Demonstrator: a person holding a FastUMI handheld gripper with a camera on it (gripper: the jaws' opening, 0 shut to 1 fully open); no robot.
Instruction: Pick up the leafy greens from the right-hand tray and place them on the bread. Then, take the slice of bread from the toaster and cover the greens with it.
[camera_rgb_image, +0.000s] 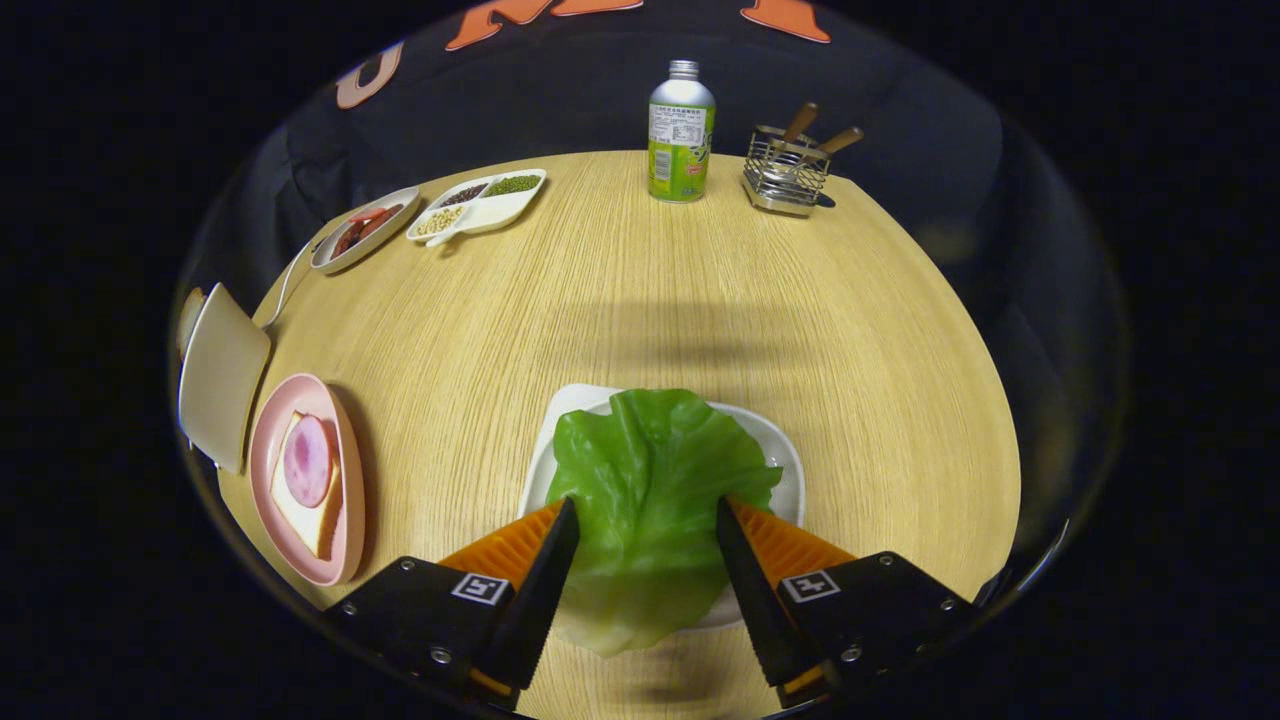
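One leaf (650, 480) on white tray (785, 455), between my fingers (648, 520) | fingers wide, not pressing | light, floppy, tears easily (pinch thick pale stem end) | bread (300, 505) well left

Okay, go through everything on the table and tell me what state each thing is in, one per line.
Claw: fingers apart, lettuce leaf between them.
Lettuce leaf: over white tray, spread out.
Bread: on pink plate, ham on top.
Bottle: upright, capped.
Utensil rack: holding two handles.
Divided dish: filled with beans.
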